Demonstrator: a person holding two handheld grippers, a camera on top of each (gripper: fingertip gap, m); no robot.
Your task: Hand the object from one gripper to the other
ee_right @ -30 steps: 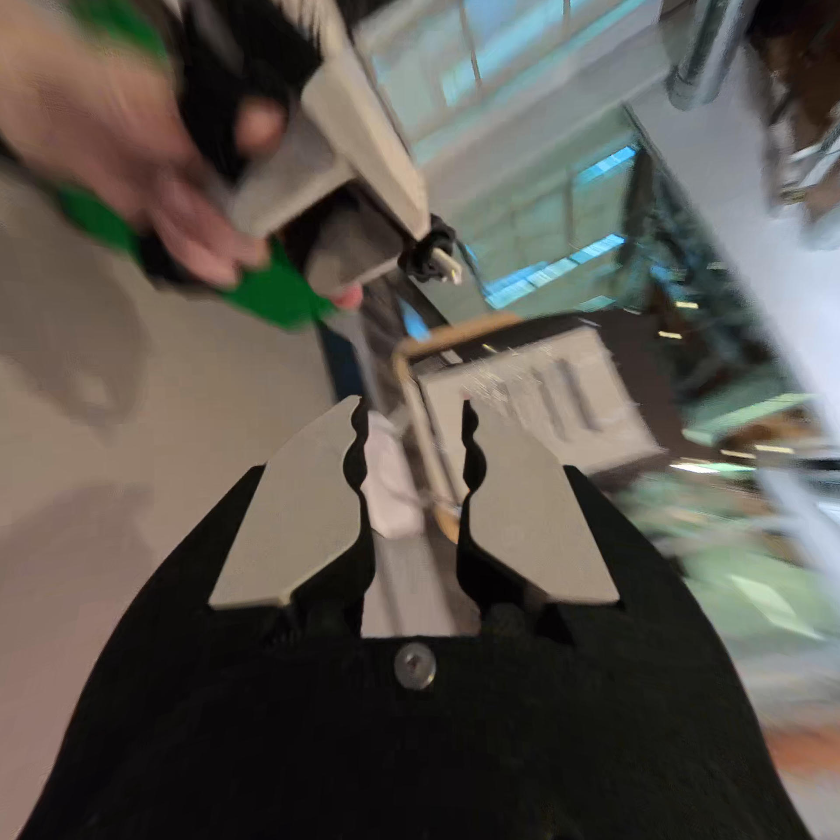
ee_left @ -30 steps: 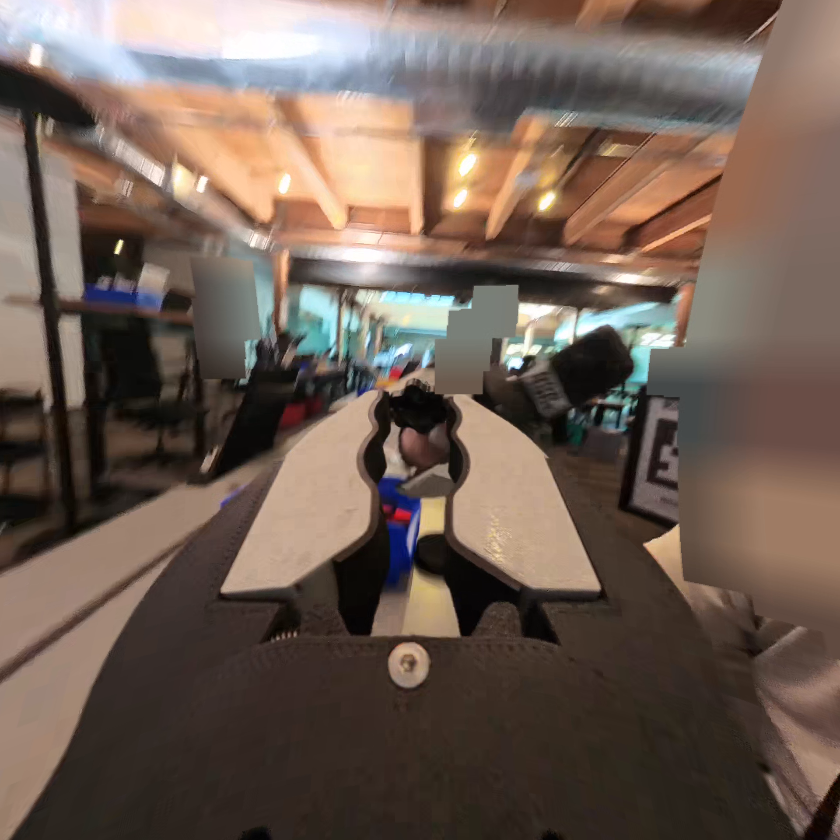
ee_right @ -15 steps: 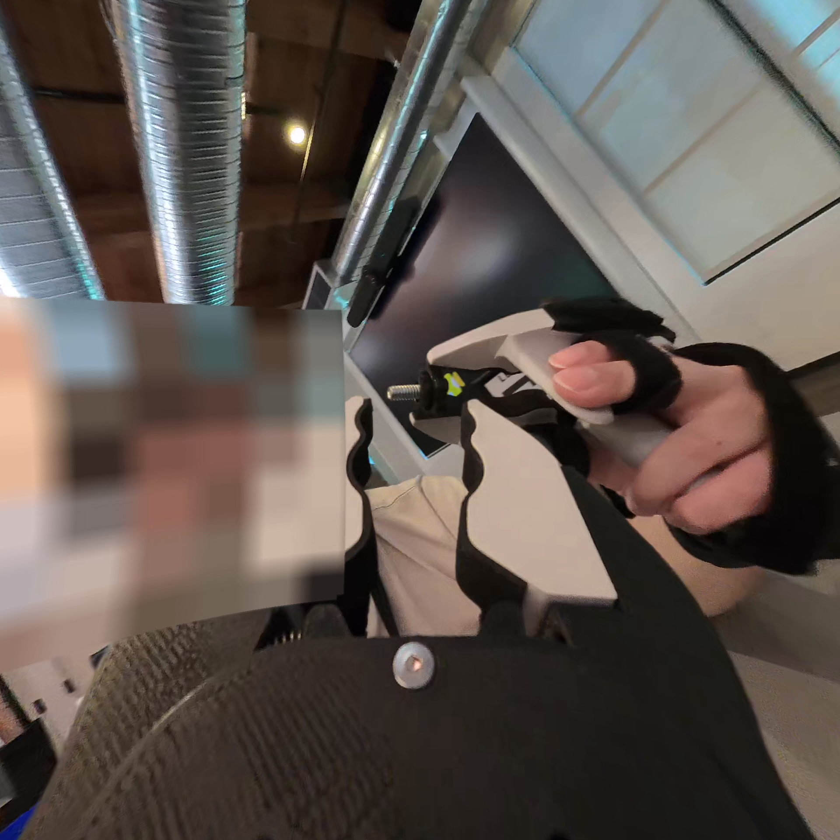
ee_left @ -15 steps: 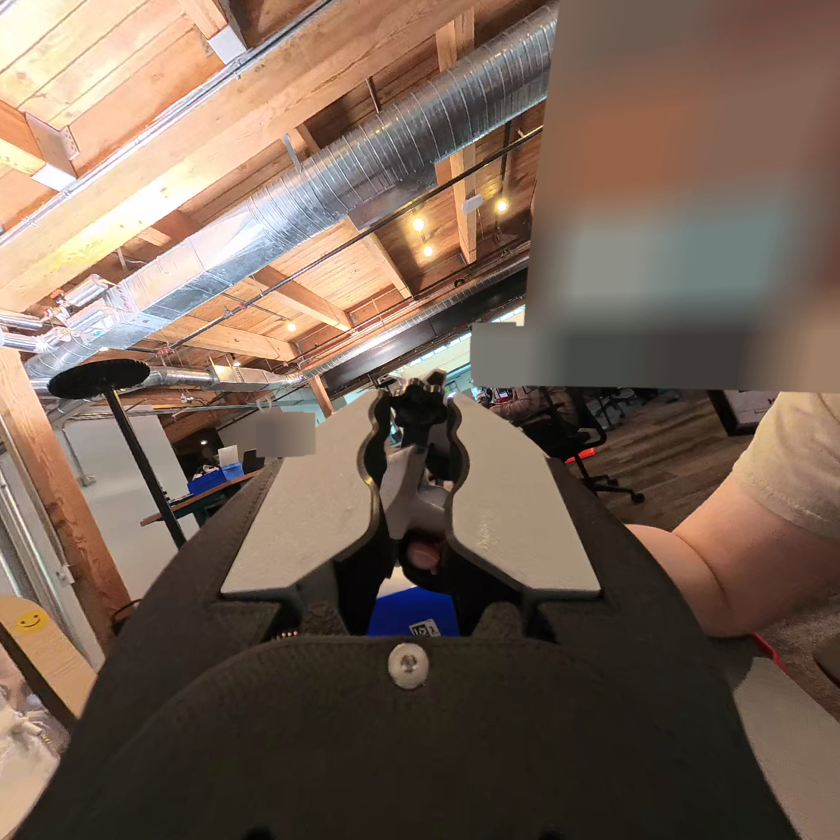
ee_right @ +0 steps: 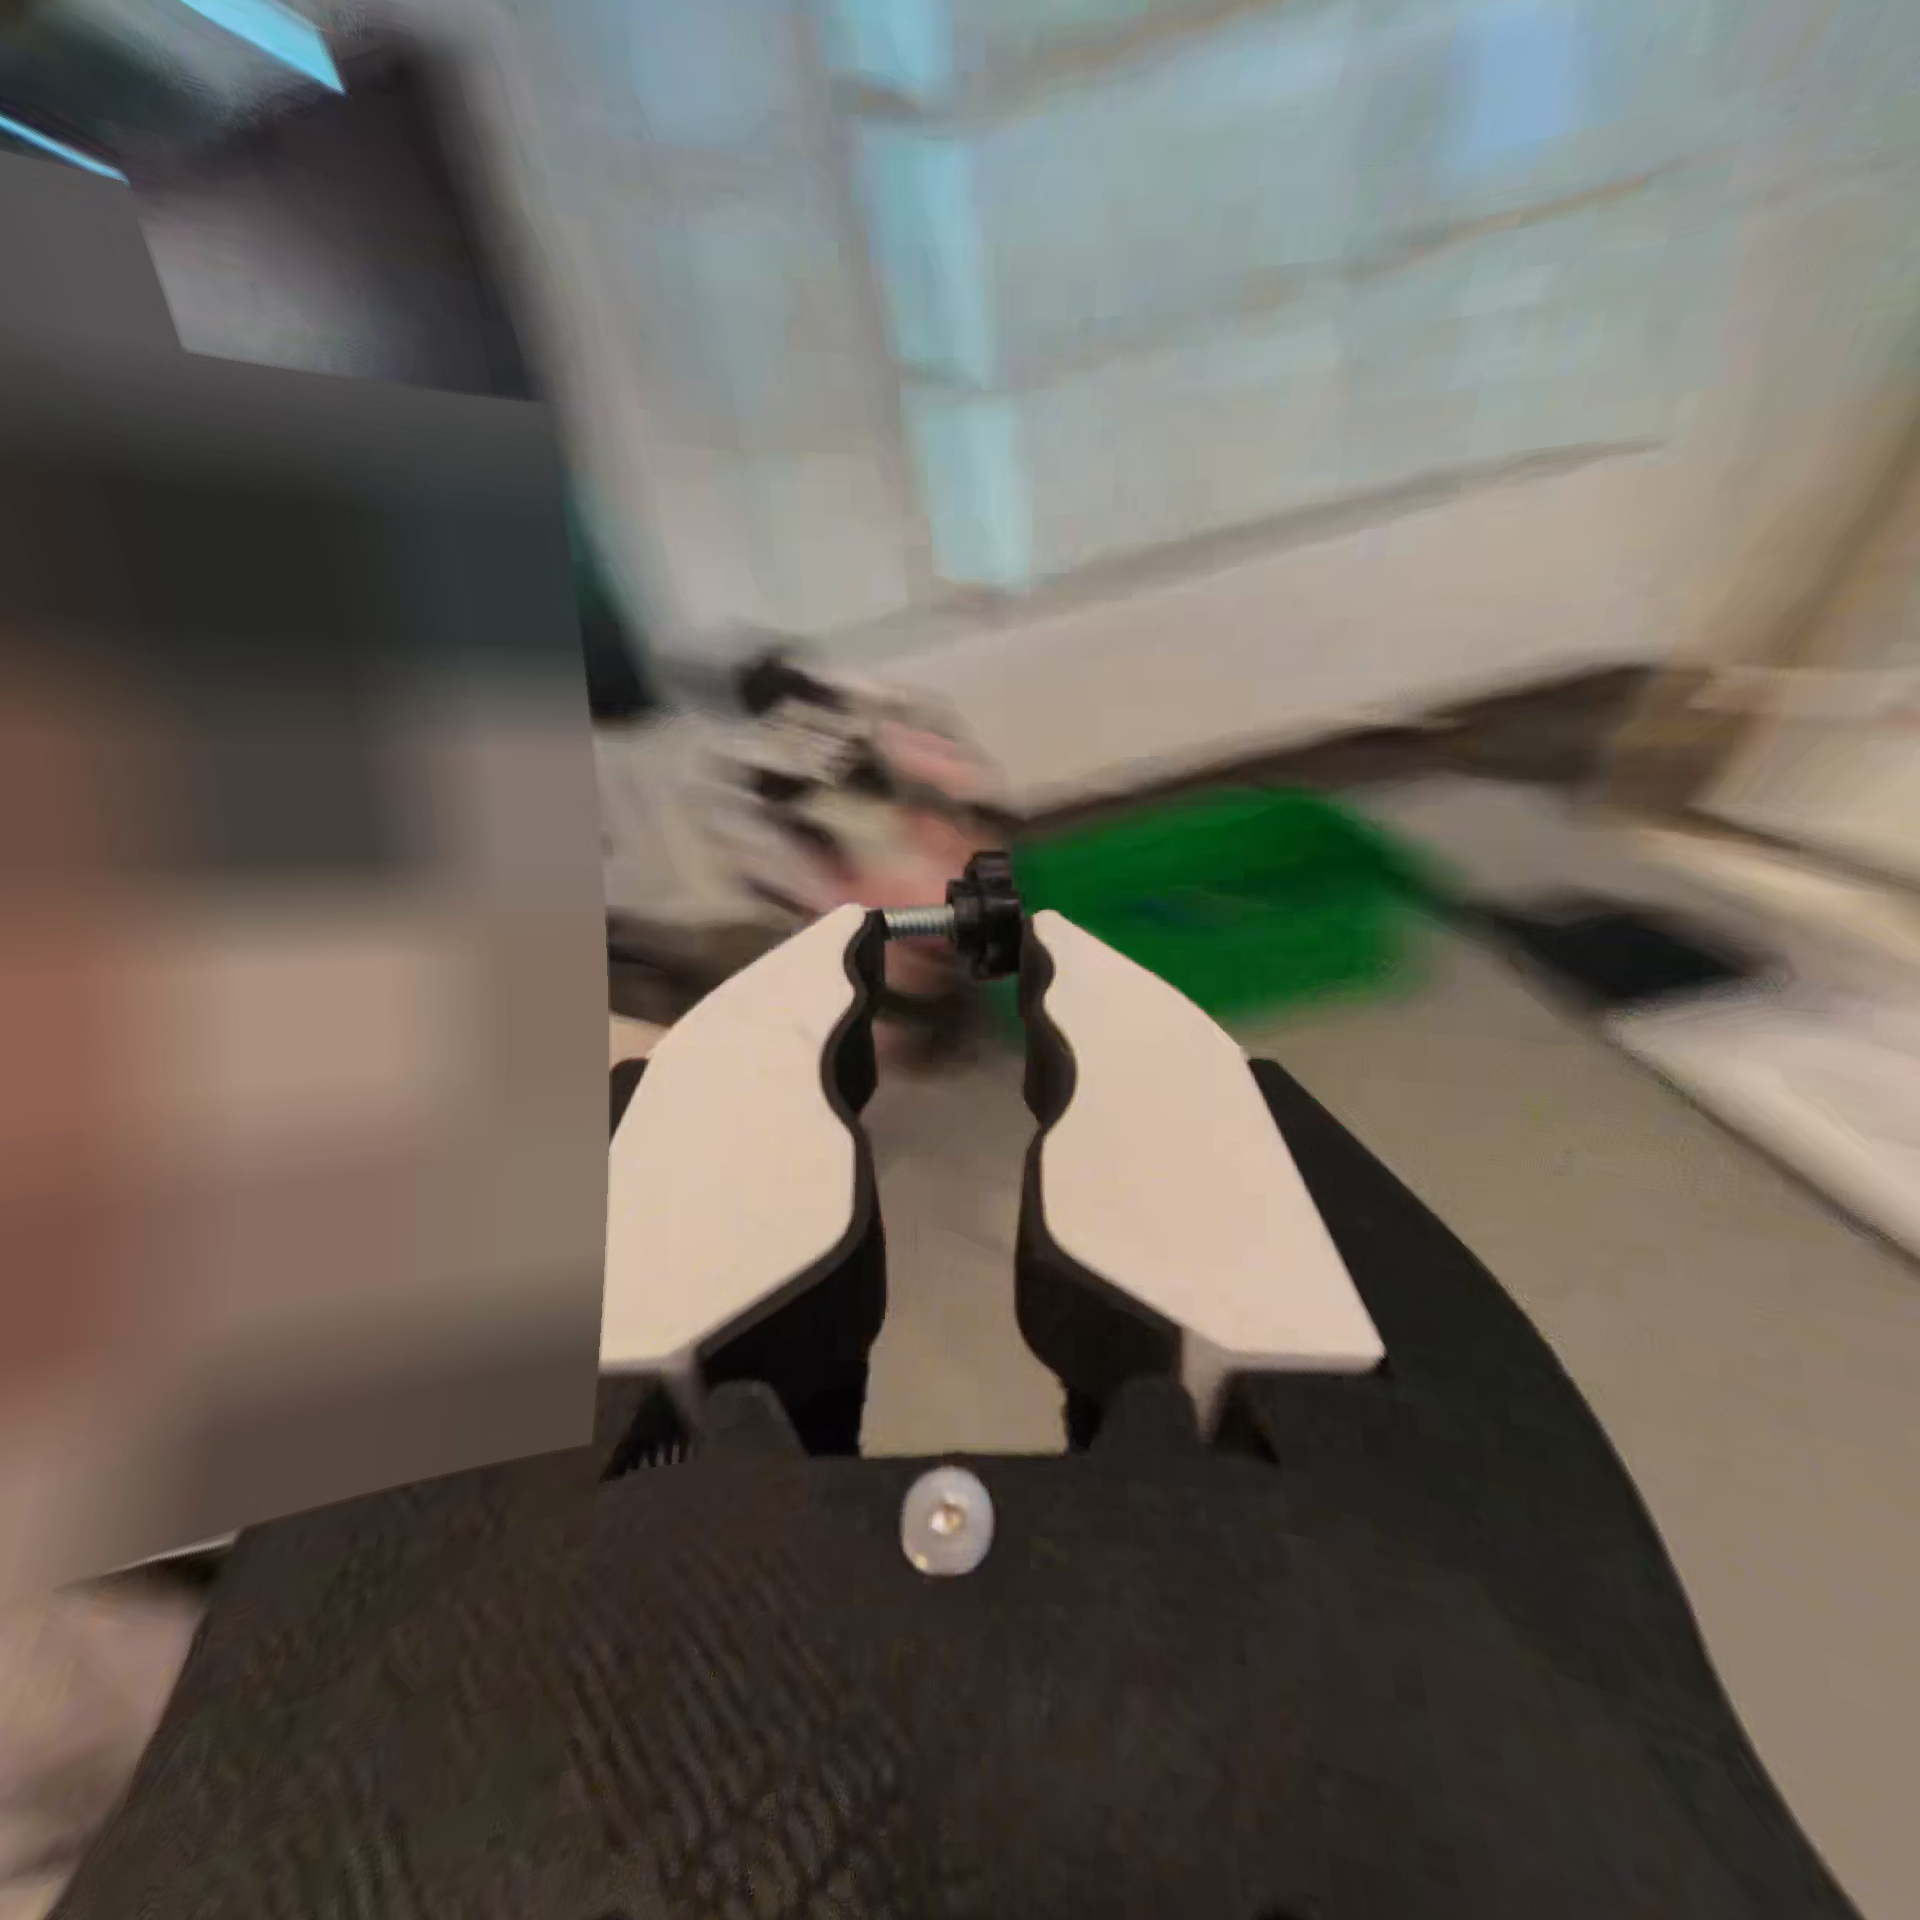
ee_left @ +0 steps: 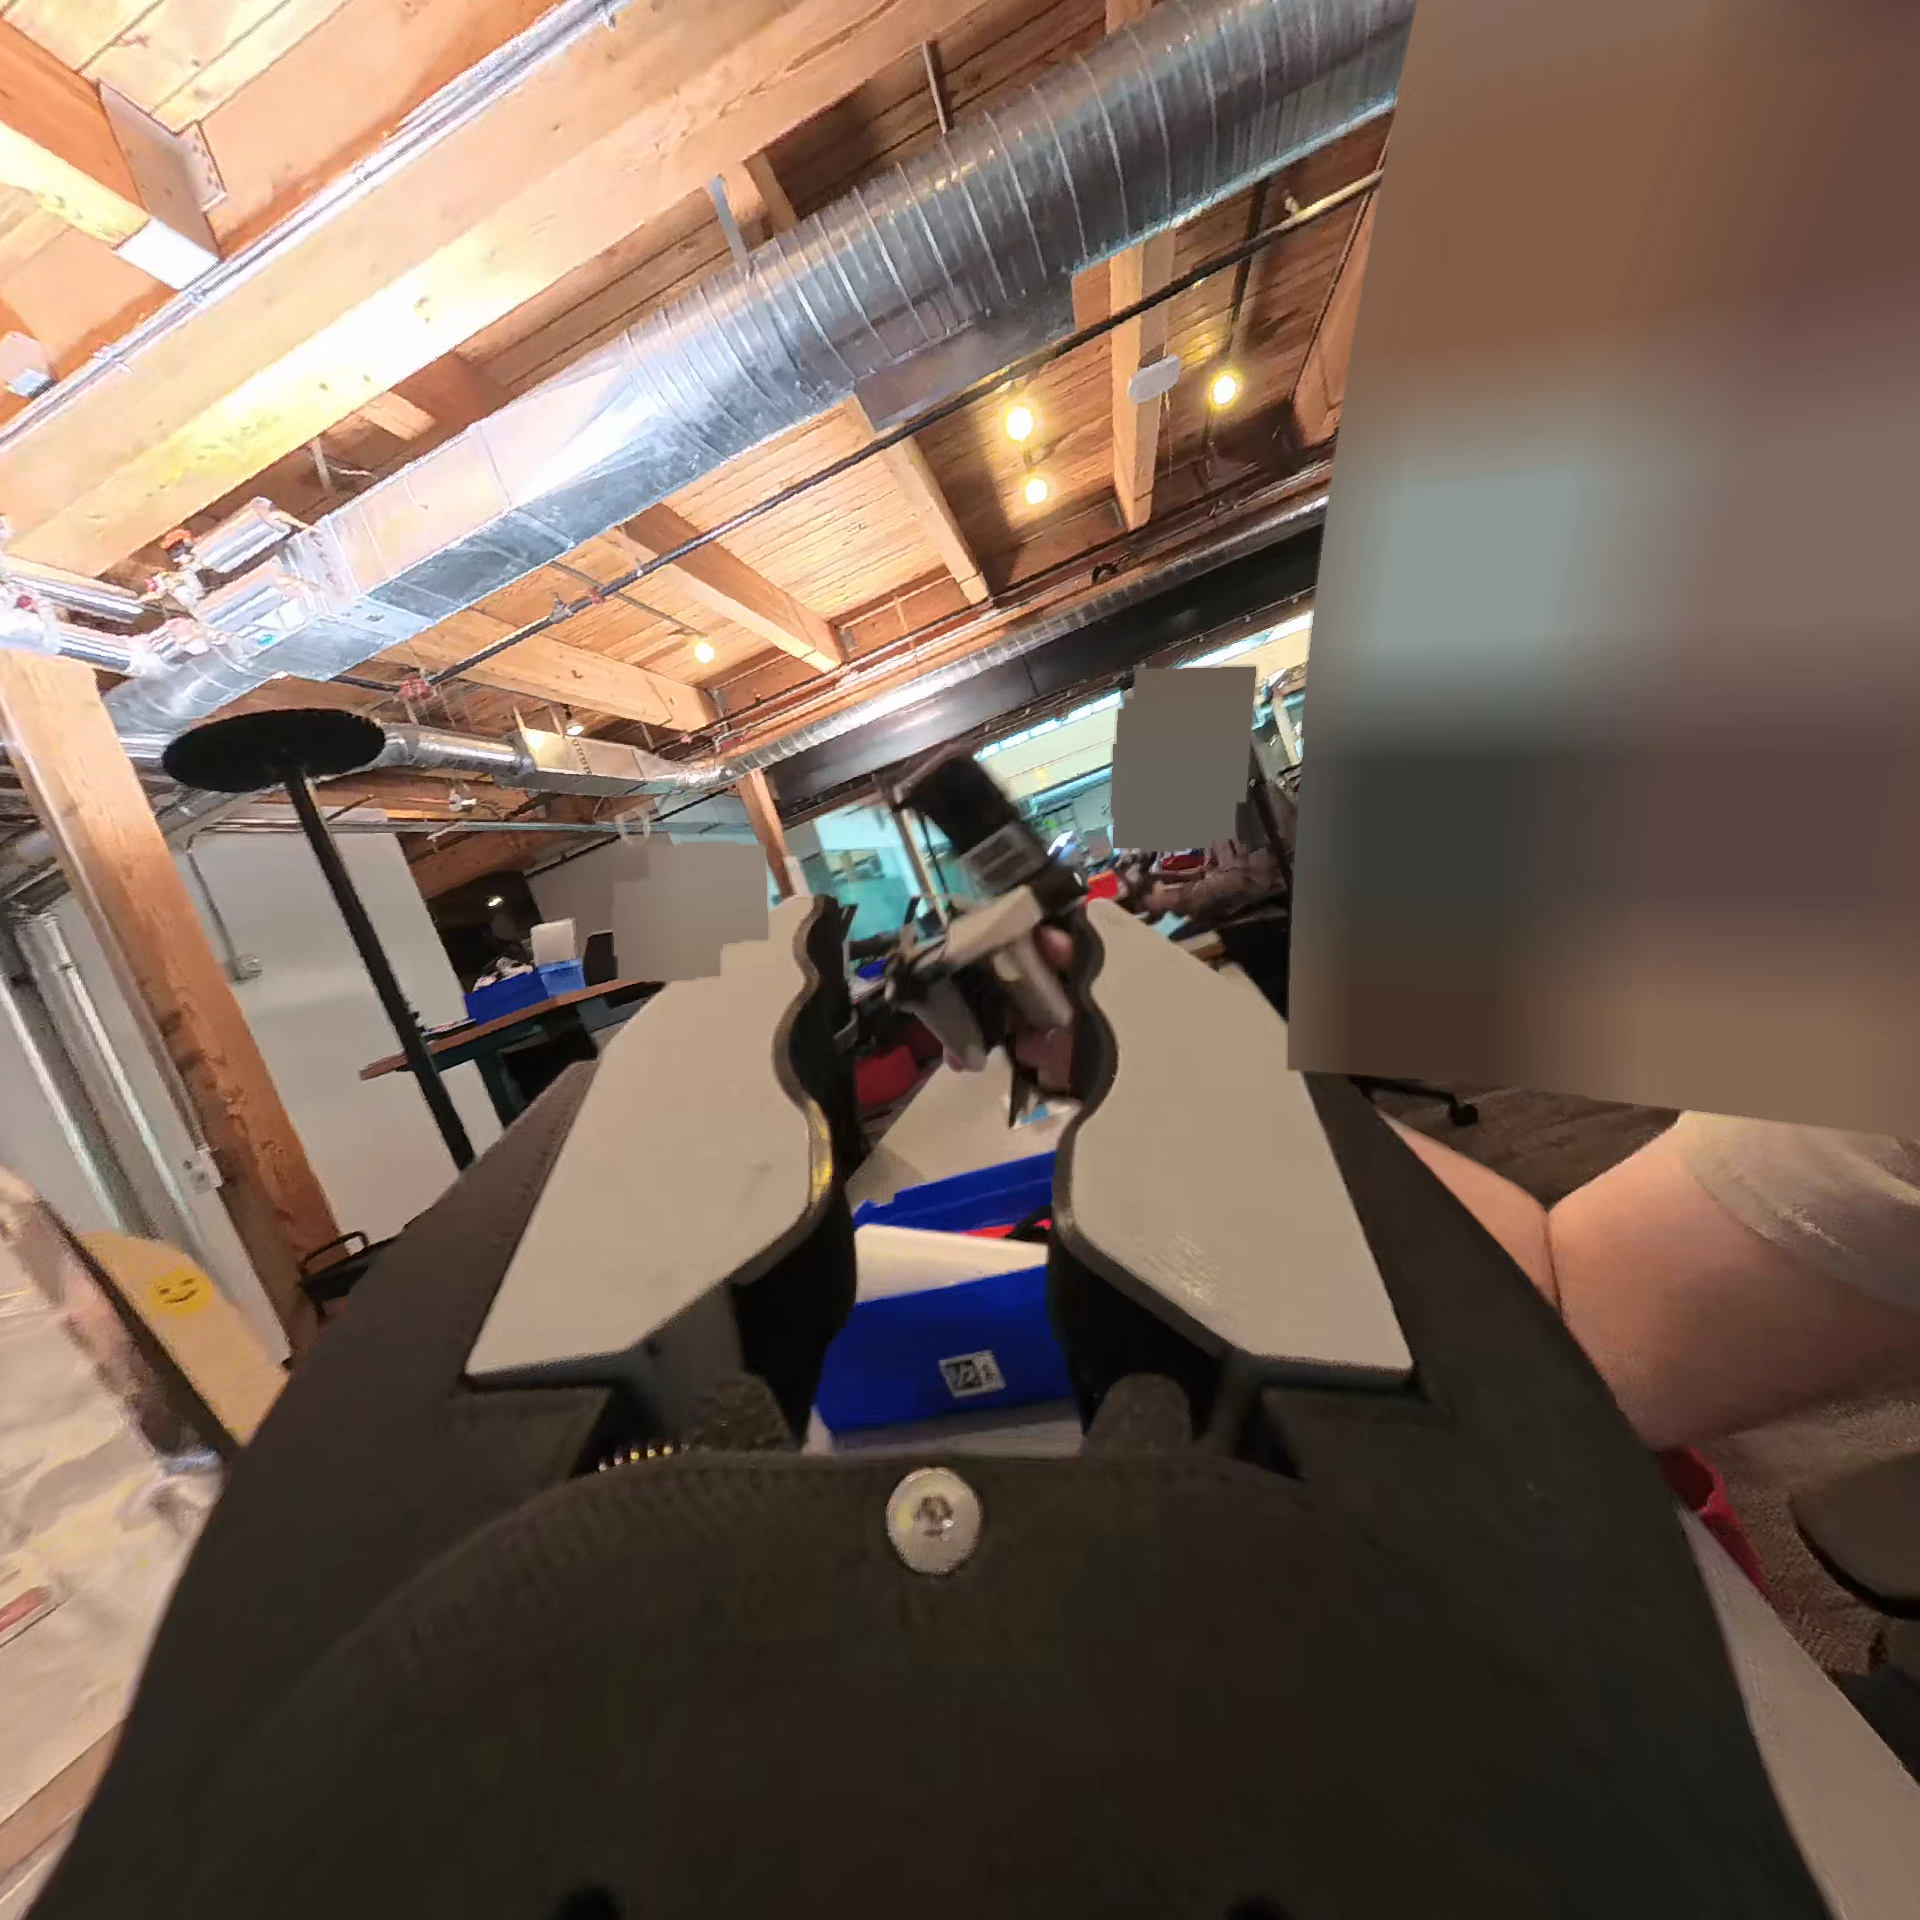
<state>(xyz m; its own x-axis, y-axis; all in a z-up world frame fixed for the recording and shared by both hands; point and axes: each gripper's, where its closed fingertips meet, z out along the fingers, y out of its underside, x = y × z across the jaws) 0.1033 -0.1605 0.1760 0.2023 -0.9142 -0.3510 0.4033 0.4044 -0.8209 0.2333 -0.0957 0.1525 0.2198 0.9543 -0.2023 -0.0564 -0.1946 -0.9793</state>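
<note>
The right claw (ee_right: 951,925) pinches a black knob screw (ee_right: 971,920) crosswise between its tips. The left claw (ee_left: 951,935) gapes wide, holding nothing; a blue bin (ee_left: 935,1330) sits beyond its fingers.

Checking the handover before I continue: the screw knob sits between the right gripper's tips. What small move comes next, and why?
Probably draw the left gripper back. It is open and empty, while the right gripper pinches the screw knob end to end at its tips, so the handover looks done.
</note>
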